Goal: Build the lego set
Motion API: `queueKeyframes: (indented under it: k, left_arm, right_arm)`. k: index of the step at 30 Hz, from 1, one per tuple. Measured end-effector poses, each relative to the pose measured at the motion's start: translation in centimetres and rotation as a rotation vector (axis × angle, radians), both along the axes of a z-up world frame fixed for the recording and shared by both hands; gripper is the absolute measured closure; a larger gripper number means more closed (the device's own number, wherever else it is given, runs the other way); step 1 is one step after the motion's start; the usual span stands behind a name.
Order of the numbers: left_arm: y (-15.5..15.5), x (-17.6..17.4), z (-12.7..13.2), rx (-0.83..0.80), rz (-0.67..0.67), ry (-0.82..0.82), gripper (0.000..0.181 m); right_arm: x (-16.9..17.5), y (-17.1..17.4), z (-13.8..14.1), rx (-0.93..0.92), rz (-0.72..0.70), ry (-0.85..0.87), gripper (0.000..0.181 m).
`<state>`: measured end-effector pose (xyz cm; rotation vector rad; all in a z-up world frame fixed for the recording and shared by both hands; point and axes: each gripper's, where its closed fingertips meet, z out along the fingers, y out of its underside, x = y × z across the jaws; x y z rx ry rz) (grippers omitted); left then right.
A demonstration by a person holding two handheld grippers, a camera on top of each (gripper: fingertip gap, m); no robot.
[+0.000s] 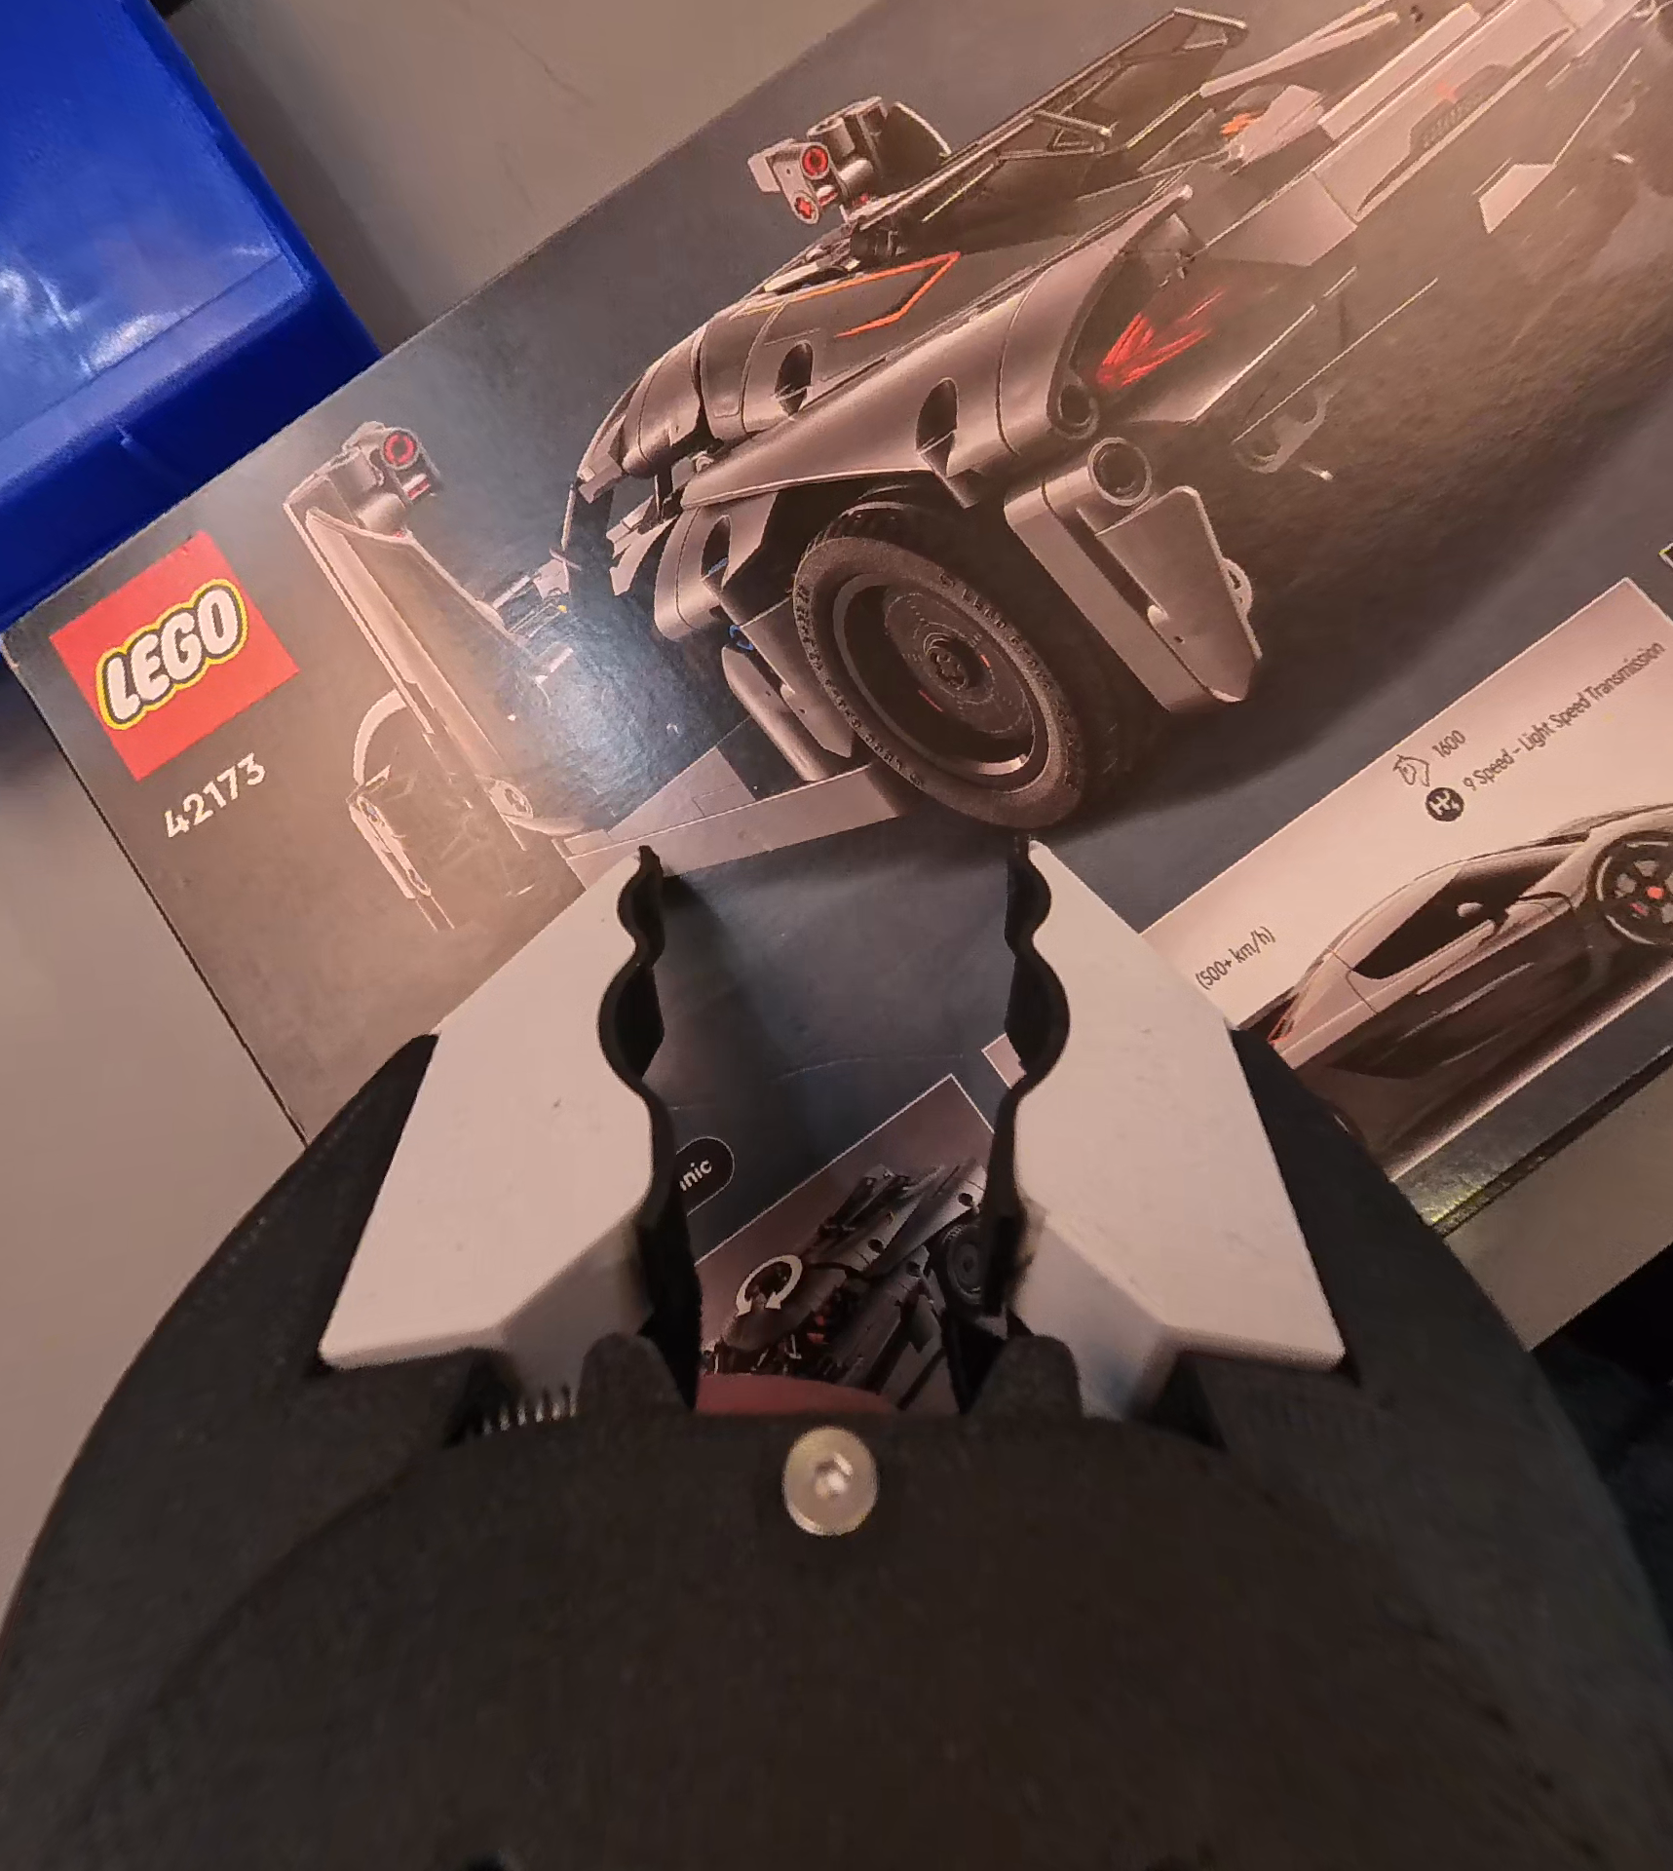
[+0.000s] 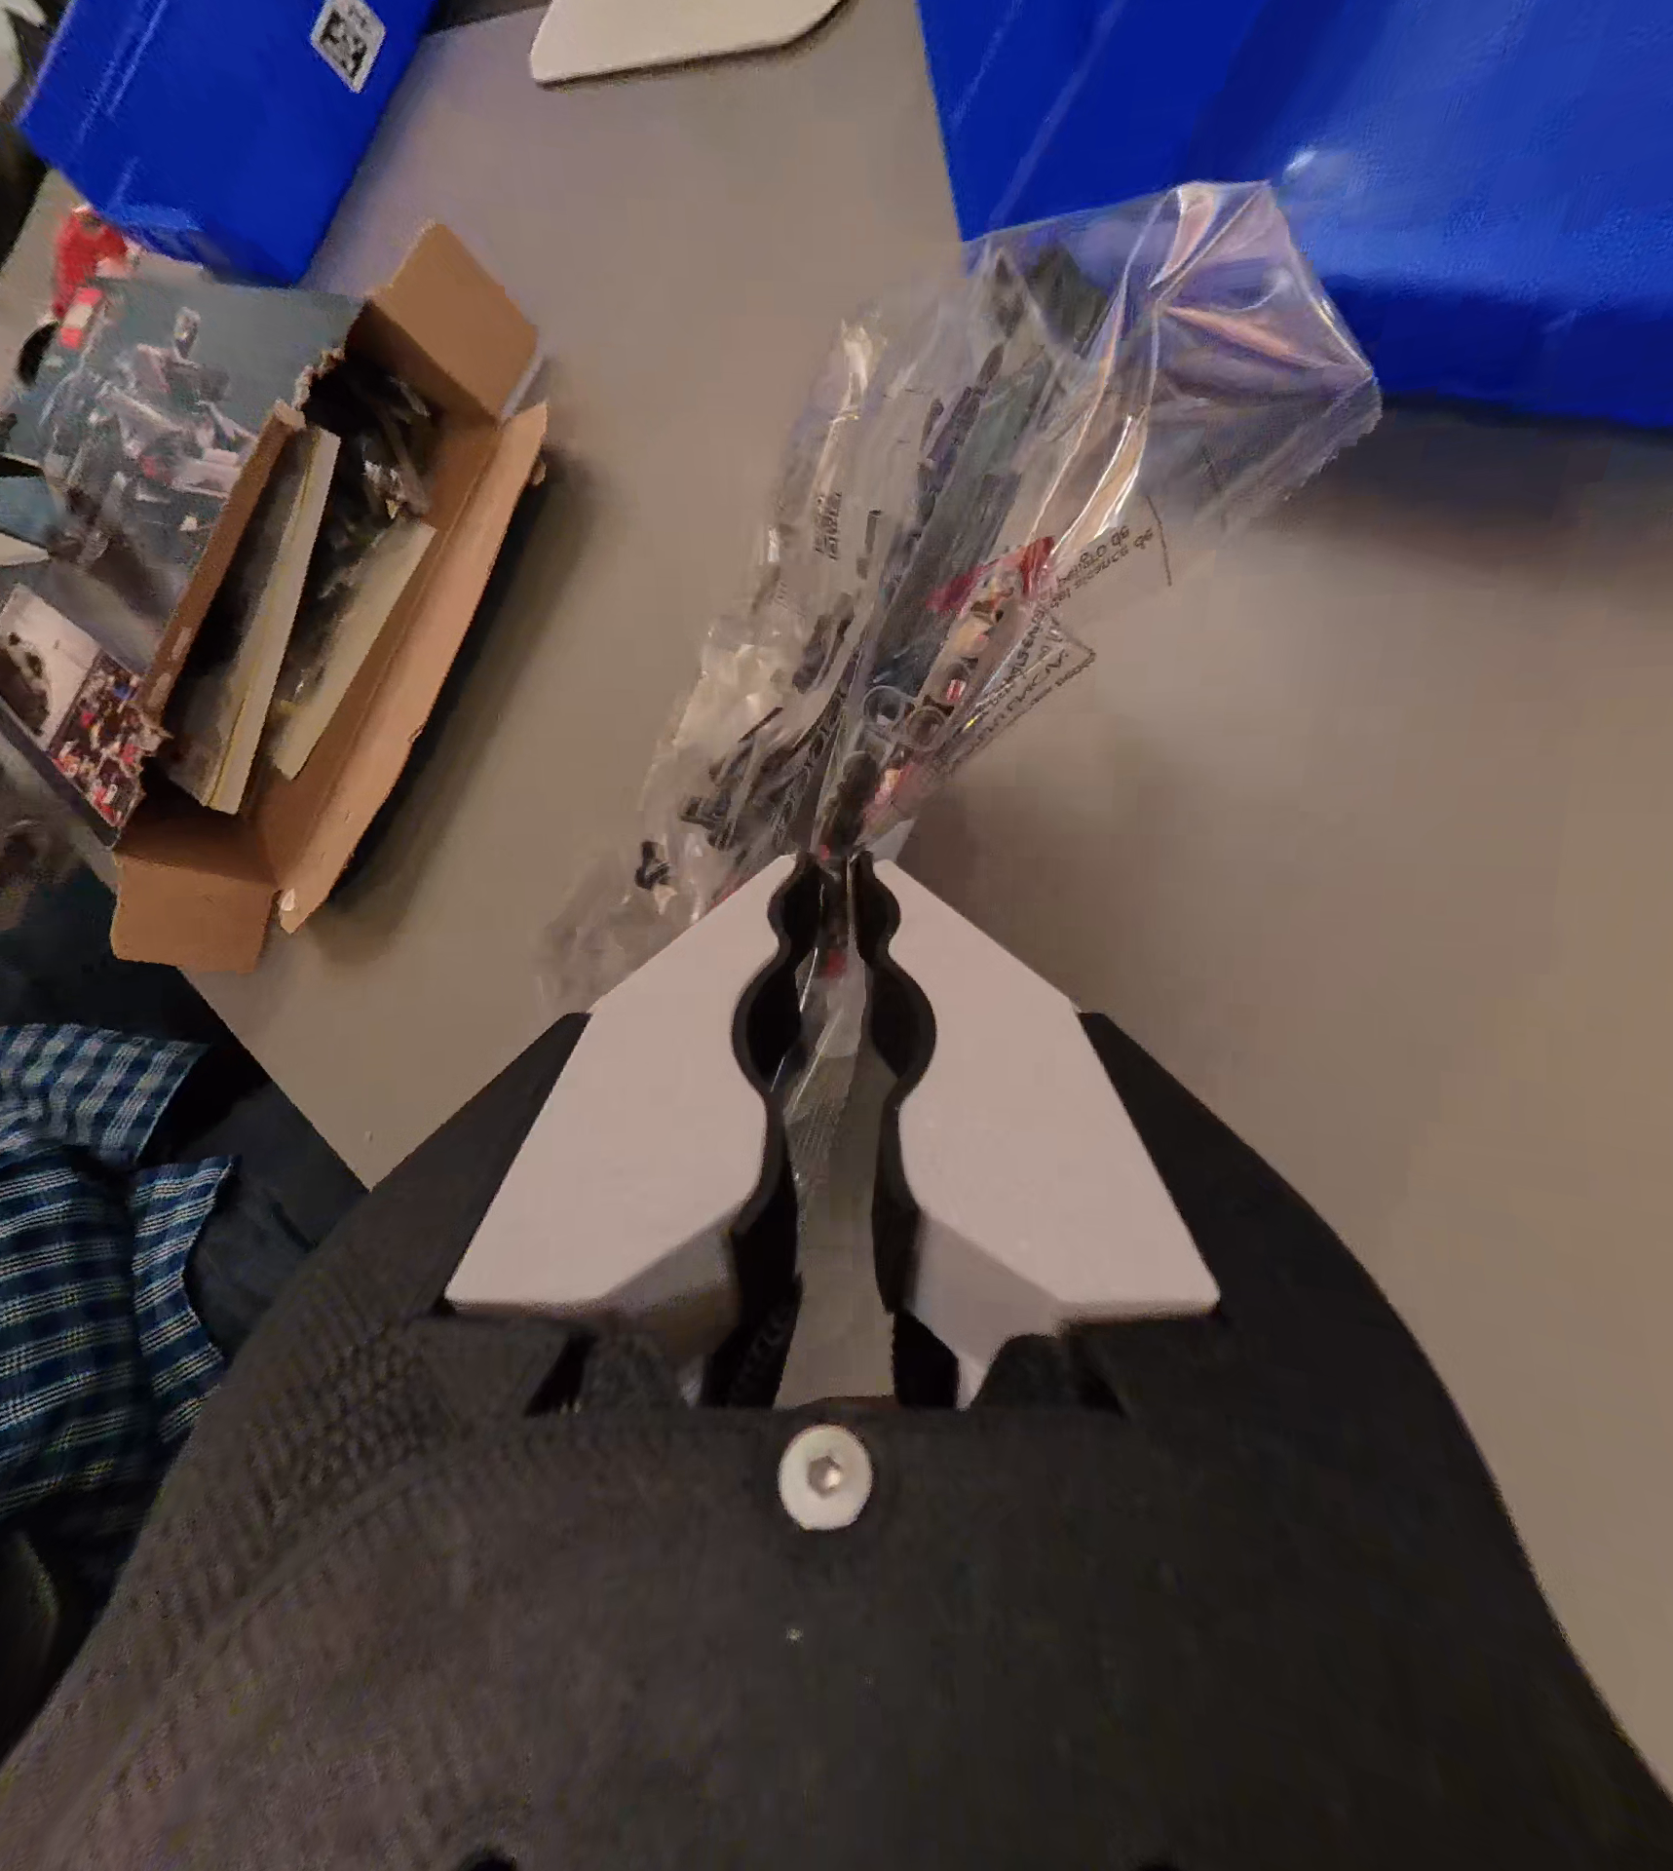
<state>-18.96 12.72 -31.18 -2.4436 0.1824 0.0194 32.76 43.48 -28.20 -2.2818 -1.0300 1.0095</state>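
Note:
The lego set's box (image 1: 913,607), printed with a grey car, lies flat on the grey table in the left wrist view. My left gripper (image 1: 837,861) is open and empty, hovering over the box's near part. In the right wrist view my right gripper (image 2: 834,861) is shut on the edge of a clear plastic bag (image 2: 964,567) of small dark, white and red pieces, holding it above the table. The same box (image 2: 235,607) shows at the left with its end flaps torn open, booklets and more bags inside.
A blue bin (image 1: 73,304) stands left of the box. Blue bins (image 2: 1419,182) (image 2: 204,121) stand at the back of the table (image 2: 1419,911). A person's plaid sleeve (image 2: 32,1266) is at the near table edge. Left tips to right tips: about 60 cm.

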Motion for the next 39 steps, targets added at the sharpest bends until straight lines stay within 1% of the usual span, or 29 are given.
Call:
queueKeyframes:
  k: [3,6,8,10,12,14,15,17,19,21,23,26,29,32,33,34,35,37,38,39]
  left_arm:
    - [0.0,0.1,0.1,-0.001,-0.006,0.018,0.116]
    - [0.0,0.1,0.1,0.003,-0.006,0.017,0.116]
    - [0.0,0.0,0.0,0.009,-0.005,0.013,0.115]
    - [0.0,0.0,0.0,0.019,-0.003,-0.002,0.115]
    - [0.0,0.0,0.0,0.029,-0.001,-0.018,0.115]
    - [0.0,0.0,-0.1,0.042,0.000,-0.030,0.114]
    - [0.0,0.0,-0.1,0.046,0.000,-0.032,0.114]
    - [0.0,0.0,-0.1,0.052,0.001,-0.033,0.114]
    - [0.0,0.0,0.0,0.053,0.001,-0.031,0.115]
    - [0.0,0.1,0.0,0.052,-0.002,-0.027,0.116]
    - [0.0,0.1,0.0,0.055,-0.001,-0.030,0.116]
    - [0.0,0.1,-0.1,0.059,-0.002,-0.031,0.116]
    - [0.0,0.1,-0.1,0.058,-0.003,-0.030,0.116]
    - [0.0,0.1,-0.1,0.059,-0.003,-0.034,0.116]
    - [0.0,0.1,-0.1,0.059,-0.002,-0.034,0.116]
    - [0.0,0.1,0.0,0.059,-0.002,-0.034,0.116]
    - [0.0,0.1,-0.1,0.059,-0.001,-0.034,0.116]
    - [0.0,0.1,-0.1,0.058,0.000,-0.034,0.116]
    - [0.0,0.1,0.0,0.058,-0.001,-0.034,0.116]
    - [0.0,0.1,0.0,0.056,-0.001,-0.034,0.116]
  right_arm:
    - [2.7,0.2,3.8,0.094,-0.050,-0.086,0.177]
    - [5.6,0.8,6.9,0.183,-0.119,-0.232,0.178]
    - [7.3,1.2,8.2,0.262,-0.169,-0.405,0.177]
    - [7.7,1.2,9.6,0.353,-0.198,-0.566,0.177]
    - [6.7,0.9,10.3,0.425,-0.195,-0.704,0.178]
    - [4.9,0.8,9.6,0.461,-0.188,-0.823,0.177]
    - [3.7,0.6,8.7,0.466,-0.158,-0.885,0.177]
    - [0.6,0.0,6.3,0.469,-0.103,-0.952,0.177]
    - [-3.1,-1.3,3.7,0.467,-0.024,-0.970,0.178]
    - [-5.9,-2.3,2.0,0.495,0.018,-1.001,0.178]
    - [-8.3,-3.4,0.8,0.515,0.045,-1.001,0.178]
    - [-11.5,-5.8,-1.9,0.513,0.112,-0.977,0.177]
    - [-13.7,-7.8,-5.0,0.451,0.150,-0.911,0.177]
    - [-15.8,-9.5,-7.7,0.339,0.161,-0.763,0.173]
    - [-16.8,-10.4,-8.2,0.279,0.175,-0.671,0.165]
    - [-17.4,-11.4,-8.3,0.219,0.189,-0.591,0.156]
    - [-17.3,-11.8,-8.2,0.199,0.202,-0.560,0.148]
    - [-17.2,-12.3,-6.4,0.204,0.257,-0.440,0.131]
    - [-16.5,-11.8,-5.3,0.232,0.264,-0.399,0.122]
    - [-15.2,-10.6,-4.5,0.273,0.265,-0.409,0.114]
